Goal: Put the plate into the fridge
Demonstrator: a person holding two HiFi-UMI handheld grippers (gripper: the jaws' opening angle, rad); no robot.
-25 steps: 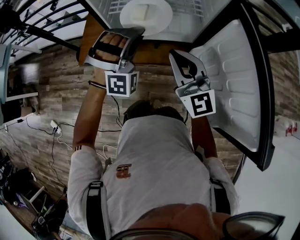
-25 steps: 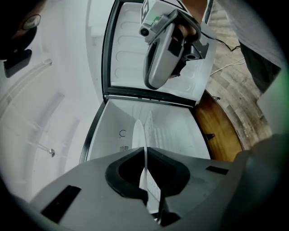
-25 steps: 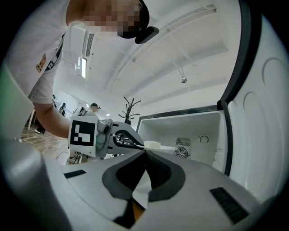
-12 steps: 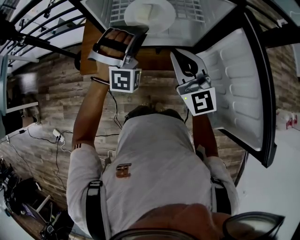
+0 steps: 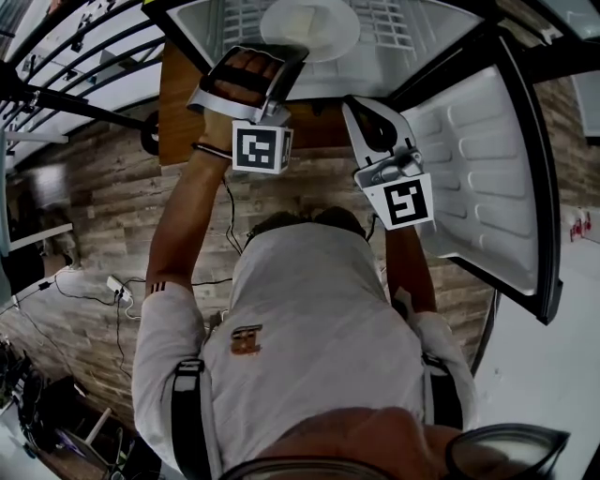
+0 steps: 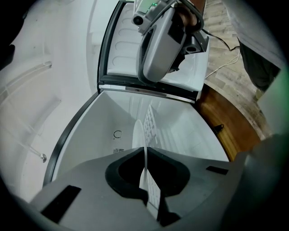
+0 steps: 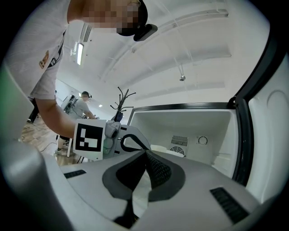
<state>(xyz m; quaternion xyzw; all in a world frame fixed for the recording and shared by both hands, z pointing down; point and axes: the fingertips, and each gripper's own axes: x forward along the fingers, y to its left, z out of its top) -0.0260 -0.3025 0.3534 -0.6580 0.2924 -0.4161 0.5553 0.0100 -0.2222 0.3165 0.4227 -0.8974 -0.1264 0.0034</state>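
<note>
Presently, counted from the head view:

- One round white plate (image 5: 309,23), sitting at 12 o'clock of the frame, inside the cavity of the fridge. In the left gripper view it is showing edge-on (image 6: 138,135), as a thin white line running between the jaws.
- One open white-lined fridge with a dark frame (image 5: 431,28), occupying 11 to 1 o'clock. Its single ribbed white door (image 5: 478,159) is swinging out across 2 to 4 o'clock.
- One white wire shelf (image 5: 386,23), lying at 1 o'clock of the plate and just beside it. Whether the plate is touching it cannot be told.
- Two grey hand-held grippers. The left gripper (image 5: 286,58), at 11 o'clock, is clamping the near rim of the plate, with both jaws pressing on it (image 6: 145,155). The right gripper (image 5: 361,117), at 1 o'clock, is hanging outside the cavity near the door. In its own view its jaws are meeting tip to tip (image 7: 145,153), with nothing between them.
- Two black-and-white marker cubes, one on each gripper: left (image 5: 261,148) and right (image 5: 401,200).
- One person in a grey shirt (image 5: 309,328), filling 6 o'clock, with both arms reaching up to the grippers.
- One grey-brown plank floor (image 5: 94,197), spreading from 8 to 10 o'clock.
- One second person (image 7: 83,106), standing far off at 9 o'clock of the right gripper view.
</note>
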